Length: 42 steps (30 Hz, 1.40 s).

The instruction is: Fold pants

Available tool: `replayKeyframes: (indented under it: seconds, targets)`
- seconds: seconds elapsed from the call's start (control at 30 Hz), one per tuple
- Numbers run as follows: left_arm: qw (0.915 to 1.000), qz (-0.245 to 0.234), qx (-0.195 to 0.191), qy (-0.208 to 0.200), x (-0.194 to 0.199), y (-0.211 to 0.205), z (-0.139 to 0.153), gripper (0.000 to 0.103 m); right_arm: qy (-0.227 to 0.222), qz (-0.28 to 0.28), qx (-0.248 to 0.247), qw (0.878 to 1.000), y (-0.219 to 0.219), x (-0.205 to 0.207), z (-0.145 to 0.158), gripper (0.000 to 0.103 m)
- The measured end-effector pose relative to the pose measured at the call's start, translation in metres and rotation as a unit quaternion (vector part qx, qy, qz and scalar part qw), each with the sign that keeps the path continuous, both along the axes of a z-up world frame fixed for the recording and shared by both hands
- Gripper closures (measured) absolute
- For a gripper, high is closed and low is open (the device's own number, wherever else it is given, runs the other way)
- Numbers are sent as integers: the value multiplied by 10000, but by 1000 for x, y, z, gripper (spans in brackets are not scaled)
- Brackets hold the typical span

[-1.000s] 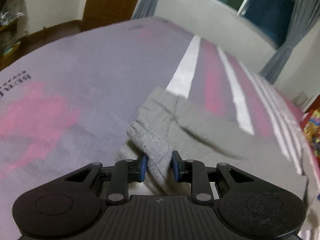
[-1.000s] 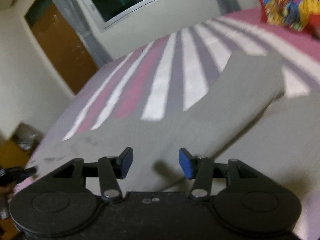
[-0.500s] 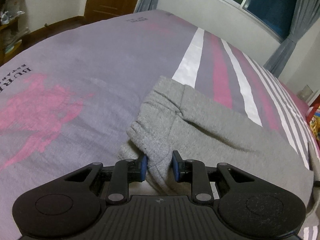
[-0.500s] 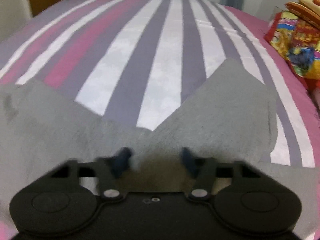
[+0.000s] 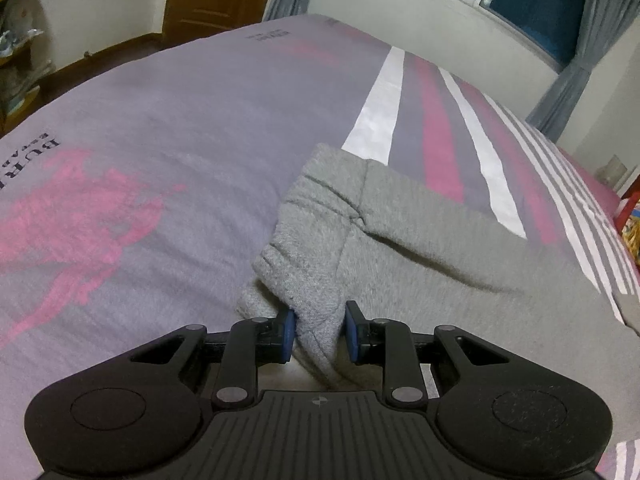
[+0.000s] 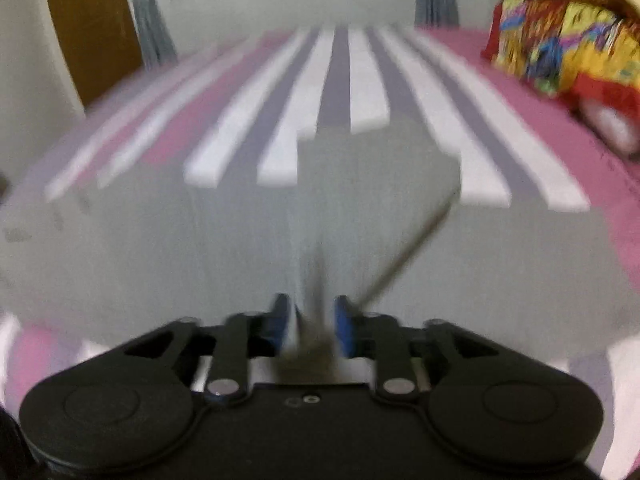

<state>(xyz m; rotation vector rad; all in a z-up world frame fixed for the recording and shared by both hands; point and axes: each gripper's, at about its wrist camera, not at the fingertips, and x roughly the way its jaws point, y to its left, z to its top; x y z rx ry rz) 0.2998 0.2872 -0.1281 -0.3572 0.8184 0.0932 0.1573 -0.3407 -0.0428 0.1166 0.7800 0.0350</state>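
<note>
Pants [image 5: 420,256] now pinched by both: left gripper [image 5: 318,330] unchanged, right gripper [image 6: 308,326] fingers apparently newly closed on fabric; ready to fold.

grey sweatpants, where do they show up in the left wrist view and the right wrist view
Left wrist view: the grey knitted sweatpants fill the centre and right, a bunched edge pinched in the left tongs.
Right wrist view: they spread blurred across the middle, a fold pinched in the right tongs.
Shared landmark: the striped pink, white and purple bedspread under them.
</note>
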Motion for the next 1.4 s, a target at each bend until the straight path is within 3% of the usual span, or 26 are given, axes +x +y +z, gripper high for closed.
replayKeyframes:
  seconds: [0.1,0.23,0.27,0.3,0.47,0.6,0.67,0.7,0.8,0.93,1.27,1.3,1.37,1.4]
  targets:
    - [10000,48,-18,20,1,-1,-1,77,111,228,-392,9989,9,35,3,53]
    - [10000,36,44,38,1,-4,-2,77,609,386,-1063,9917,11,68,-20,56]
    - [10000,22,65,46,1,-4,-3,77,609,411,-1154,9906,10,65,-23,63]
    - [9999,11,83,57,2,-5,-3,77,579,464,-1053,9917,3,58,-23,102]
    - [9999,36,138,95,5,-9,-3,76,334,92,-942,9950,-30,7,-22,100]
    - [9997,71,219,117,5,-14,-4,76,395,-267,-307,9984,-65,-23,-32,98]
    - [9996,96,232,140,5,-15,-4,76,273,-412,-207,9986,-69,-33,-35,91]
    - [9996,103,235,154,6,-16,-3,76,218,-389,-227,9987,-69,-37,-35,82]
    - [9994,95,260,186,6,-17,-3,76,51,-143,-557,9983,-60,-43,-31,81]
    - [9994,118,260,190,6,-18,-3,76,-210,269,-1230,9918,-43,-36,-17,56]
    - [9993,79,273,223,7,-16,-3,76,-76,1445,-2259,9633,-1,23,-30,56]
    - [9993,67,278,239,7,-16,-3,76,-47,1523,-2361,9597,4,29,-31,60]
    - [9991,24,333,265,9,-16,0,76,-44,1326,-2441,9606,4,39,-28,92]
    - [9989,-6,368,275,9,-17,1,76,-127,1093,-2253,9681,-2,40,-20,94]
